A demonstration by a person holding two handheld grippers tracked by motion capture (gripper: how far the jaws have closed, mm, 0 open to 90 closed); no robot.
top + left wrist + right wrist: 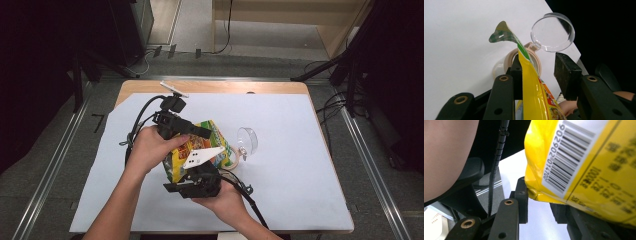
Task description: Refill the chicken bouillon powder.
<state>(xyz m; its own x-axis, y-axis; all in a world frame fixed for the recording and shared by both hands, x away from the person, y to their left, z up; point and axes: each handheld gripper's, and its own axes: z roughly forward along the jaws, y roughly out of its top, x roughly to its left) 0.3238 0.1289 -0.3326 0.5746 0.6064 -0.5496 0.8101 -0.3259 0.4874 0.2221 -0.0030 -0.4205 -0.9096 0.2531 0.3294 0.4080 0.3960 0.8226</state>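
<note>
Right gripper [196, 181]: one, nearest, at 6 o'clock; jaws clamped the bag's bottom corner.
Glossy yellow printed plastic snack bag [197, 150]: one, held above mid-table; judged light, crinkly, slippery; best gripped at sealed edges.
Left gripper [541, 68]: one; jaws parted, bag edge against one pad.
Beige round container with hinged clear lid [549, 37]: one, at 2 o'clock.

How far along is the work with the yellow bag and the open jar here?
Done: the jar lies on the white sheet with its clear lid flipped open. In hand: the bag is up off the table between both grippers; the right gripper has its bottom edge between its jaws, and the bag's top runs past the left gripper, one pad touching, the other apart. Left: the bag looks unopened, and whether the jar holds anything cannot be told.
</note>
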